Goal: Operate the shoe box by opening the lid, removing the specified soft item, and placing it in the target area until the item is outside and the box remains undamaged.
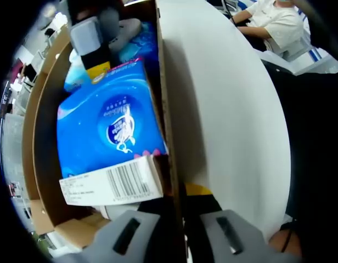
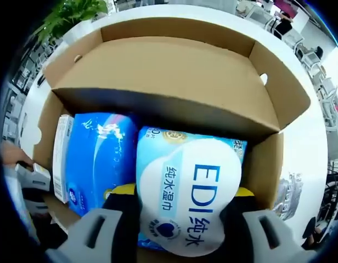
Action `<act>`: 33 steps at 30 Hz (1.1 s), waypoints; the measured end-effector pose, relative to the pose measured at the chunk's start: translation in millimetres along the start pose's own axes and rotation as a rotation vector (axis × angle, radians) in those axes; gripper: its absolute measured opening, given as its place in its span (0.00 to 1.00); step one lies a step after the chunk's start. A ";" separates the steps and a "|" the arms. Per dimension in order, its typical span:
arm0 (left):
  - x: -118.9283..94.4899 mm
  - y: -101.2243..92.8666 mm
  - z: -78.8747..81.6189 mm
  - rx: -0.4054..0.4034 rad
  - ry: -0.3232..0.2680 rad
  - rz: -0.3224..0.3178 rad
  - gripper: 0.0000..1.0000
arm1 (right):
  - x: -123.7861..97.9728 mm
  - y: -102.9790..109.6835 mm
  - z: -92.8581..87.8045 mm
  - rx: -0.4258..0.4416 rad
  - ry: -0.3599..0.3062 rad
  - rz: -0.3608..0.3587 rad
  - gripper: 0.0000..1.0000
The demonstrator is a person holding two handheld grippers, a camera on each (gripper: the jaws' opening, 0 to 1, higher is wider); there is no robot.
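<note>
Presently the shoe box (image 2: pixel 174 82) stands open on the white table (image 1: pixel 229 109), its lid flap folded back, so the opening step reads as done and the removal step is in hand.

Right gripper (image 2: pixel 182 230): its fingers (image 2: pixel 97 230) are spread wide on either side of the wet-wipes pack (image 2: pixel 191 197), a soft white-and-blue packet lying at the near end of the box interior. The pack sits between the fingers; whether the pads are pressing it or merely flanking it cannot be told. In the left gripper view this same gripper shows at the far end of the box, reaching down inside.

Left gripper (image 1: pixel 177 233): its fingers (image 1: pixel 128 233) straddle the cardboard side wall (image 1: pixel 164 109) of the box, narrowly set, apparently steadying it; firm contact cannot be confirmed.

Beside the wipes lies a blue tissue pack (image 1: pixel 106 126) with a barcode label (image 1: pixel 111 186), touching the wipes along one edge.

Judgement: the next move calls for closing on the wipes and lifting straight up, clear of the box wall and the neighbouring tissue pack, then carrying it out to the table. Risk: a soft packet may slip or drag the box; the left gripper's hold should prevent tearing the cardboard.

A seated person (image 1: pixel 268 22) is at the table's far side.
</note>
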State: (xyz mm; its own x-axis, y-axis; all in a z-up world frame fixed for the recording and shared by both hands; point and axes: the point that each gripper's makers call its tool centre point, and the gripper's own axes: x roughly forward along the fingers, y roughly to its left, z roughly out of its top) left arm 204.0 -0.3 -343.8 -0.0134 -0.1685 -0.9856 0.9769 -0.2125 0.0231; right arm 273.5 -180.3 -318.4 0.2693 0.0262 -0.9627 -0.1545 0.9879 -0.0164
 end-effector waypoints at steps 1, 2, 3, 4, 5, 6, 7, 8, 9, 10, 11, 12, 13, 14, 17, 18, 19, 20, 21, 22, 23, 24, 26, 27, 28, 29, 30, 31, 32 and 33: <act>-0.1 0.2 0.0 0.000 0.000 0.000 0.03 | -4.3 0.2 1.6 0.001 -0.002 0.005 0.60; -0.2 0.7 0.4 0.000 -0.003 0.001 0.03 | -7.9 0.4 5.1 -0.002 -0.025 0.017 0.58; -0.1 0.8 0.5 0.001 -0.003 0.000 0.03 | -9.2 -1.9 5.9 -0.012 -0.022 0.017 0.58; -0.5 0.8 0.3 0.001 -0.003 -0.001 0.03 | -10.3 -2.4 6.4 -0.003 -0.018 0.025 0.58; -0.7 1.0 0.3 0.005 -0.004 0.001 0.03 | -10.6 -1.0 6.6 -0.001 -0.026 0.027 0.58; -0.6 1.0 0.6 0.004 -0.005 0.000 0.03 | -10.6 -0.1 6.1 -0.008 -0.024 0.030 0.58; -0.6 1.1 0.6 0.001 -0.005 0.000 0.03 | -11.0 0.2 6.6 -0.006 -0.021 0.031 0.58; -0.5 1.0 0.7 0.003 -0.006 0.002 0.03 | -13.4 0.7 8.4 -0.006 -0.032 0.028 0.58; -0.4 1.2 0.8 0.004 -0.007 0.003 0.03 | -14.3 1.0 9.1 -0.010 -0.036 0.028 0.57; -0.6 1.6 1.1 -0.001 -0.009 0.002 0.03 | -17.2 1.8 11.2 -0.016 -0.046 0.026 0.57; -0.6 1.7 1.1 -0.002 -0.010 0.002 0.03 | -18.1 2.8 11.1 -0.017 -0.048 0.026 0.57; -0.6 2.3 1.5 -0.003 -0.013 0.001 0.03 | -20.5 3.7 12.1 -0.021 -0.050 0.026 0.57; -0.6 2.5 1.6 -0.003 -0.013 0.002 0.03 | -21.1 2.5 14.1 -0.022 -0.052 0.027 0.57; -0.5 2.6 1.9 -0.005 -0.014 0.002 0.03 | -21.4 2.1 14.9 -0.026 -0.053 0.026 0.57; -0.6 2.5 2.3 -0.003 -0.013 0.006 0.03 | -26.0 2.6 17.2 -0.032 -0.065 0.026 0.56; -0.7 2.4 2.6 -0.005 -0.015 0.007 0.03 | -27.4 2.1 19.2 -0.036 -0.072 0.026 0.56; -0.9 2.5 2.6 -0.007 -0.015 0.007 0.03 | -28.0 1.5 20.7 -0.035 -0.074 0.027 0.56; -1.0 2.5 2.9 -0.006 -0.017 0.008 0.03 | -28.5 1.4 22.1 -0.035 -0.082 0.027 0.56; -1.0 2.5 3.0 -0.007 -0.016 0.008 0.04 | -28.8 2.0 20.9 -0.037 -0.082 0.027 0.56; -1.1 2.5 3.0 -0.007 -0.016 0.008 0.04 | -28.8 2.2 21.4 -0.038 -0.083 0.028 0.56; -0.9 2.5 3.0 -0.006 -0.016 0.009 0.04 | -28.9 2.0 21.9 -0.040 -0.084 0.028 0.56; -0.8 2.4 2.7 -0.006 -0.015 0.009 0.04 | -29.2 2.6 22.0 -0.042 -0.085 0.029 0.55; -0.8 2.3 2.8 -0.009 -0.018 0.011 0.04 | -32.6 3.2 24.3 -0.047 -0.100 0.027 0.55; -0.9 2.4 2.9 -0.011 -0.020 0.012 0.04 | -34.3 3.1 26.0 -0.052 -0.111 0.026 0.55; -0.8 2.4 2.9 -0.011 -0.021 0.012 0.04 | -36.8 3.3 27.5 -0.054 -0.111 0.026 0.55; -1.2 2.4 2.9 -0.011 -0.023 0.013 0.04 | -38.1 3.3 28.9 -0.055 -0.117 0.025 0.55; -1.3 2.7 3.3 -0.012 -0.025 0.014 0.04 | -39.1 3.5 29.8 -0.061 -0.122 0.024 0.55; -1.4 2.8 3.3 -0.013 -0.026 0.014 0.04 | -40.0 3.3 31.3 -0.063 -0.126 0.025 0.55; -1.8 2.9 3.5 -0.013 -0.028 0.014 0.04 | -41.4 3.1 32.7 -0.067 -0.132 0.025 0.55; -1.9 2.9 3.4 -0.012 -0.028 0.015 0.04 | -42.6 3.6 33.1 -0.069 -0.133 0.027 0.55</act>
State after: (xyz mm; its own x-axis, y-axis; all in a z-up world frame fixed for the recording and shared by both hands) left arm 206.2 -3.9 -341.3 -0.0048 -0.1982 -0.9801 0.9795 -0.1985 0.0353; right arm 292.9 -172.8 -268.6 0.3869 0.0776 -0.9189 -0.2272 0.9738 -0.0134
